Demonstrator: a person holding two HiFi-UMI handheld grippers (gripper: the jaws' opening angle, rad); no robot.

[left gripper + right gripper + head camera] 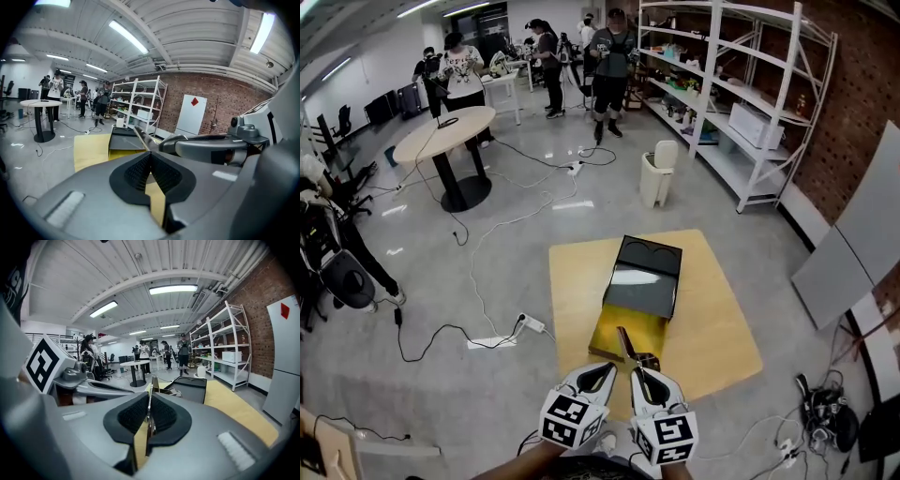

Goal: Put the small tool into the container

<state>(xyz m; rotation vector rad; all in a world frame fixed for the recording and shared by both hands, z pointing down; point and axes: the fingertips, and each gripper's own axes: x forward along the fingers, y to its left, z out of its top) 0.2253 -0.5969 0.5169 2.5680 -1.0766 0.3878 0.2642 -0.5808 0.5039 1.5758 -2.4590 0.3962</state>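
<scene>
A black container (645,277) lies open on the wooden table (712,319), with a yellow-lined part (619,336) nearest me. My right gripper (640,372) is shut on the small tool (627,345), a thin metal piece that sticks out forward over the yellow part. In the right gripper view the tool (149,397) stands edge-on between the pressed pads, pointing at the container (190,386). My left gripper (605,371) hangs close beside it, shut and empty; its pads (140,169) meet with nothing between them. The left gripper view shows the tool (140,136) and the container (123,139) ahead.
A white bin (658,172) stands on the floor beyond the table. White shelving (741,103) lines the brick wall at right. Cables and a power strip (492,341) lie on the floor at left. A round table (445,131) and several people (609,56) are farther back.
</scene>
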